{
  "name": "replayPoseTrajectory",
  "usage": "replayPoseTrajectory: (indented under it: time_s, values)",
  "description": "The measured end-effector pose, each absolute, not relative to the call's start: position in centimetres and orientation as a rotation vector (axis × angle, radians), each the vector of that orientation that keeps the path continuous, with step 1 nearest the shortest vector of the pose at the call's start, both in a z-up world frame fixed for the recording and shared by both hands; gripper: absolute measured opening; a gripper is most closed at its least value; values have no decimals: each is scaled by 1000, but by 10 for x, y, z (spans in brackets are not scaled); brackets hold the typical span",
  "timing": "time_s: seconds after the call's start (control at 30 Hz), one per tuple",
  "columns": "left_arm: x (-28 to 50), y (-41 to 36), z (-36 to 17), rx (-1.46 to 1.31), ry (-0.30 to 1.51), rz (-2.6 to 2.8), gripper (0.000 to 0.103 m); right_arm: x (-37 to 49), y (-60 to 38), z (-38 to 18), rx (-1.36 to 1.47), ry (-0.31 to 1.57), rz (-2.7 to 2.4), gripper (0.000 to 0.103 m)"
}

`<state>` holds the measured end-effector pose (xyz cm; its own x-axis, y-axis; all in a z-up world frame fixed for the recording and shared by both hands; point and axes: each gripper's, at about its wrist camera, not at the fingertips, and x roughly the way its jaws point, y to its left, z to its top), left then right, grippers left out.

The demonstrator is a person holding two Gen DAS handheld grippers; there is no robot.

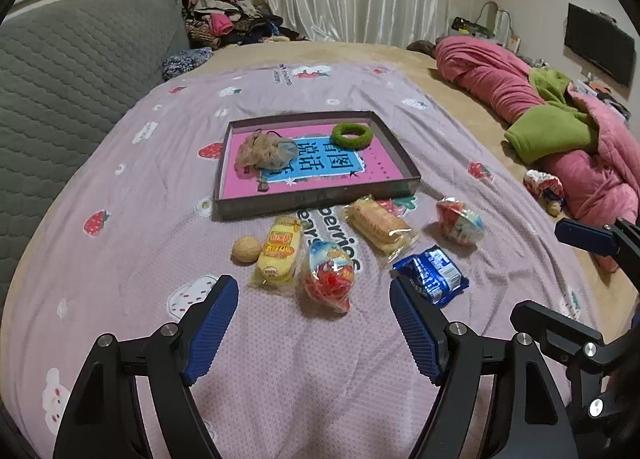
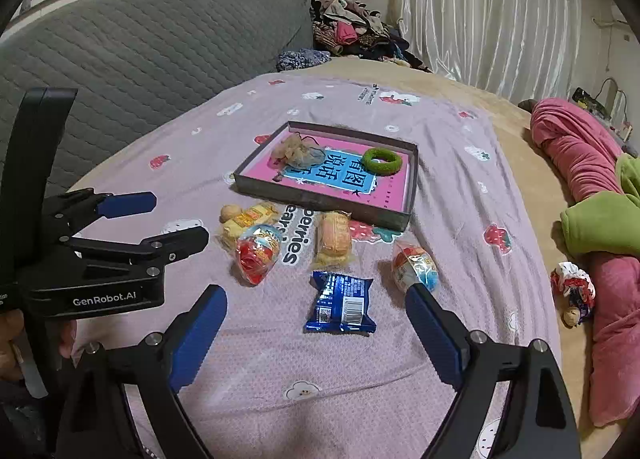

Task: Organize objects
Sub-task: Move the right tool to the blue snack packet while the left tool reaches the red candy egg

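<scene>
The snacks lie in a loose cluster on the purple bedspread (image 1: pixel 120 163), all just in front of the shallow grey box (image 1: pixel 316 201). From the box's near wall outward: a walnut (image 1: pixel 247 248) at the left end, touching a yellow cake packet (image 1: pixel 279 253); a round red-and-blue sweet pack (image 1: pixel 330 277) just right of that; a clear wrapper of pale wafers (image 1: pixel 378 225) close to the box wall; a second round sweet pack (image 1: pixel 460 221) off to the right; and a blue biscuit packet (image 1: pixel 432 275) farthest from the box.

The left gripper (image 1: pixel 314 303) is spread wide and holds nothing. The first sweet pack sits just ahead of the gap between its fingertips, and its right finger overlaps the edge of the blue packet in its own view. The right gripper (image 2: pixel 316 307) is likewise wide apart and empty, with the blue biscuit packet (image 2: pixel 341 304) lying between its fingertips and the second sweet pack (image 2: pixel 414 270) at the tip of its right finger.

Inside the box lie a beige mesh pouch (image 1: pixel 266 149) at the left and a green fuzzy ring (image 1: pixel 352 135) at the back right, on a pink sheet with large Chinese characters on a blue panel. The bedspread reads "berries" in part beside the box. The body of the left gripper (image 2: pixel 120 255), seen from the right wrist, bears "GenRobot.AI". Right of the box, a pink and green quilt (image 1: pixel 560 119) is bundled.
</scene>
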<state>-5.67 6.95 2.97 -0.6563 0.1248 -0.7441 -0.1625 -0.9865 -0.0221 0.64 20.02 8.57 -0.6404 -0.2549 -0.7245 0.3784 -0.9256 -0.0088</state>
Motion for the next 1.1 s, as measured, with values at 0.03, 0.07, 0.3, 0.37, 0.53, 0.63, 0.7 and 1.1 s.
replayPoseTrajectory:
  time_s: [0.03, 0.07, 0.3, 0.37, 0.53, 0.63, 0.7, 1.1]
  values:
    - [-57, 70, 27, -1220, 67, 2722, 80, 6, 199, 83, 1096, 225, -2551, 91]
    - [-57, 69, 25, -1223, 65, 2718, 80, 5, 198, 80, 1099, 222, -2548, 91]
    - [-56, 77, 1, -1212, 93, 2708, 80, 1, 199, 56, 1121, 243, -2576, 92]
    - [-57, 79, -3, -1213, 91, 2704, 80, 0, 200, 51, 1123, 243, -2577, 92]
    - [-64, 80, -12, -1223, 88, 2699, 80, -5, 207, 42, 1139, 197, -2580, 92]
    - [-68, 81, -17, -1232, 98, 2695, 80, -8, 209, 37, 1149, 182, -2587, 92]
    - [-71, 81, -22, -1242, 96, 2687, 80, -10, 211, 32, 1154, 164, -2591, 92]
    - [-89, 82, -45, -1299, 77, 2656, 80, -23, 209, 2, 1217, 154, -2584, 93]
